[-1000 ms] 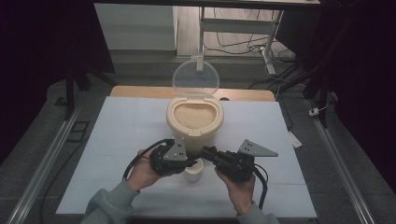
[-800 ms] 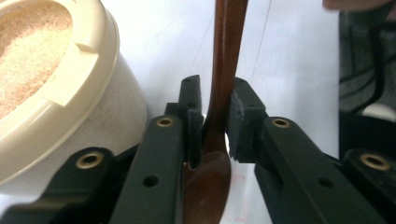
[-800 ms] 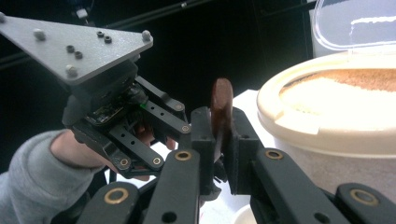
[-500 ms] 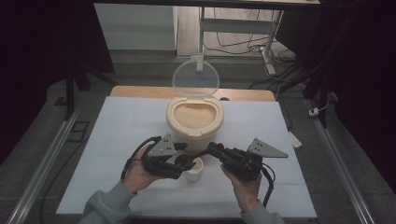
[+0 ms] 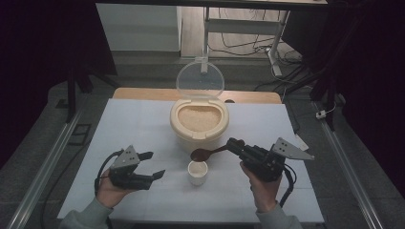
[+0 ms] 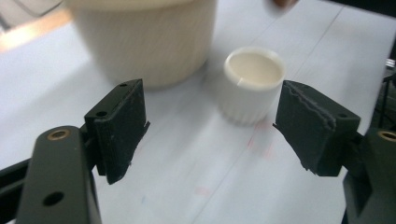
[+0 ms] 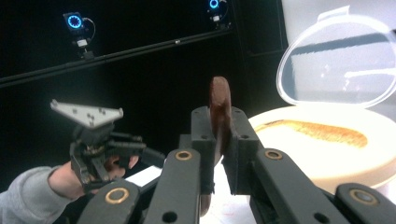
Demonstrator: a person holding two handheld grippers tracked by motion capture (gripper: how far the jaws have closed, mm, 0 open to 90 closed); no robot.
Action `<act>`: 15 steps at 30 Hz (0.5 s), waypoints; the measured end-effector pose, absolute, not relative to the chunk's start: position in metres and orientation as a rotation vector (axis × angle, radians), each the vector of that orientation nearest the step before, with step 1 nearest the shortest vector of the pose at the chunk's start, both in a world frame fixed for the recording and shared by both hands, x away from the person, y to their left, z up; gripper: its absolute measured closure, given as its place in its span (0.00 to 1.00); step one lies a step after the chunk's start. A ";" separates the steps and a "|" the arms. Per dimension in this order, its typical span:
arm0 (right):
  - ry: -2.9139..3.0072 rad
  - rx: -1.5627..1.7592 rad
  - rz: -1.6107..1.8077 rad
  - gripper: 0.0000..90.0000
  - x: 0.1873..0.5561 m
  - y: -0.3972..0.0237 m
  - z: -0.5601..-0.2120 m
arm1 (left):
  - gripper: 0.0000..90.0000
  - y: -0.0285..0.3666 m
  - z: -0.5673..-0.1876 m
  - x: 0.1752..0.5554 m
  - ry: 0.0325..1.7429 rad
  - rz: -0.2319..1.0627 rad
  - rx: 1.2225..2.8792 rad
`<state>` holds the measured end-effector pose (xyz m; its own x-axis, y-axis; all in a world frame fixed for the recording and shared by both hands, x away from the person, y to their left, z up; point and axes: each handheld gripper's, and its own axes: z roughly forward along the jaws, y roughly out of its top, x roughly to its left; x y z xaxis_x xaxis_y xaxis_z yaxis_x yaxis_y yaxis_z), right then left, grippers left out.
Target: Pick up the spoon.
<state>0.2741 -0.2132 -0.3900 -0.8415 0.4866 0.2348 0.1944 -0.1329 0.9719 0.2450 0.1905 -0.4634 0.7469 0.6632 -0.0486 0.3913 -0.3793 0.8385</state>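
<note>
So the person is sitting at a white counter [image 5: 143, 129] with a gripper in each hand. The right gripper [image 5: 236, 145] has its jaws pinched shut on the handle of a dark brown wooden spoon [image 5: 206, 153], and the spoon's bowl hangs just above a small white ribbed plastic cup [image 5: 197, 172] that sits near the front middle of the counter. From the right gripper view the spoon [image 7: 219, 109] is seen edge-on, clamped between the two black jaws and sticking up past them.

The left gripper [image 5: 154, 165] is off to the left of the cup, held low over the counter, jaws spread wide with nothing between them. In the left gripper view the cup [image 6: 253, 84] stands upright just ahead, closer to the jaw on the right of that view, and it looks empty inside.

Right behind the cup is a cream round plastic container filled with rice-like grain [image 5: 199, 122], its clear round hinged lid [image 5: 200, 79] flipped open and standing up at the back. The container [image 7: 327, 140] and lid [image 7: 343, 63] also show up in the right gripper view, along with the left gripper [image 7: 150, 156] further off.
</note>
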 end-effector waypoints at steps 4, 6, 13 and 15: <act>1.889 0.768 2.084 0.93 0.275 -0.220 -0.386 | 0.26 0.205 -0.476 0.241 0.843 0.371 2.021; 1.876 0.766 2.080 0.93 0.275 -0.224 -0.383 | 0.25 0.210 -0.480 0.240 0.855 0.375 2.018; 1.821 0.768 2.064 0.93 0.275 -0.238 -0.377 | 0.24 0.221 -0.489 0.238 0.889 0.393 2.016; 1.807 0.767 2.061 0.93 0.276 -0.241 -0.375 | 0.24 0.223 -0.491 0.238 0.893 0.388 2.022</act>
